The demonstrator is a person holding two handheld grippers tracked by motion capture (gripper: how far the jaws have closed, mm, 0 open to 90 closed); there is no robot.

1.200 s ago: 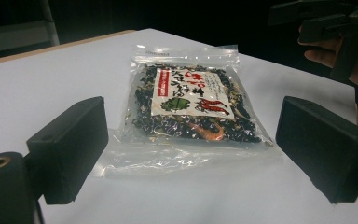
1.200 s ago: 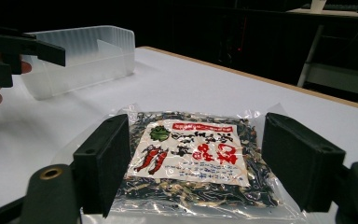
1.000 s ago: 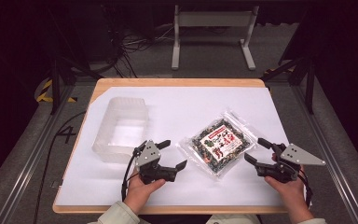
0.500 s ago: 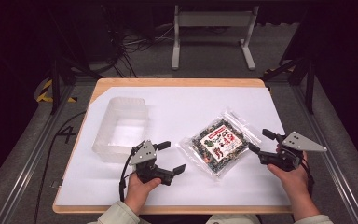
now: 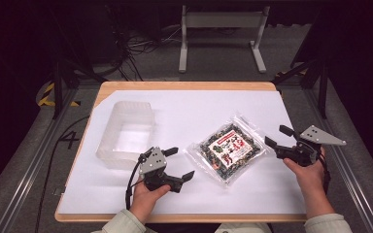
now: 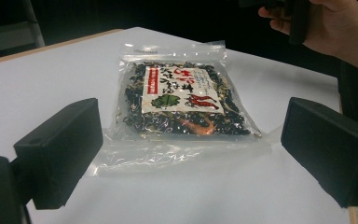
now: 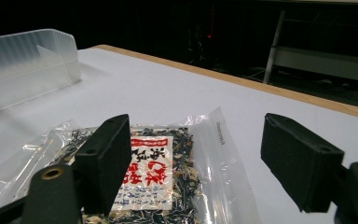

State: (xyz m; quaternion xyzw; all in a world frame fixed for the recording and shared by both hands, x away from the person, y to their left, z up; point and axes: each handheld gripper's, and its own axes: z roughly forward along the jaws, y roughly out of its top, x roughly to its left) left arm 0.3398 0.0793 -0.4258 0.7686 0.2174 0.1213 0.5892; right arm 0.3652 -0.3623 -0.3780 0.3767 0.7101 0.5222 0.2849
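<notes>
seaweed snack packet lying flat between left gripper and right gripper, both jaws gaping wide, gripping nothing

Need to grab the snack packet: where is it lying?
In the high view the packet lies flat on the white table, between both open grippers, right of the clear tub.

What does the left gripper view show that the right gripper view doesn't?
Left gripper view alone: the person's other hand at top right, and the whole label side of the seaweed packet. Right gripper view alone: the translucent plastic bin at far left and a grey metal stand beyond the table. Both: the same packet lying flat on the white table cover, seen between two black fingers spread wide with nothing gripped.
</notes>
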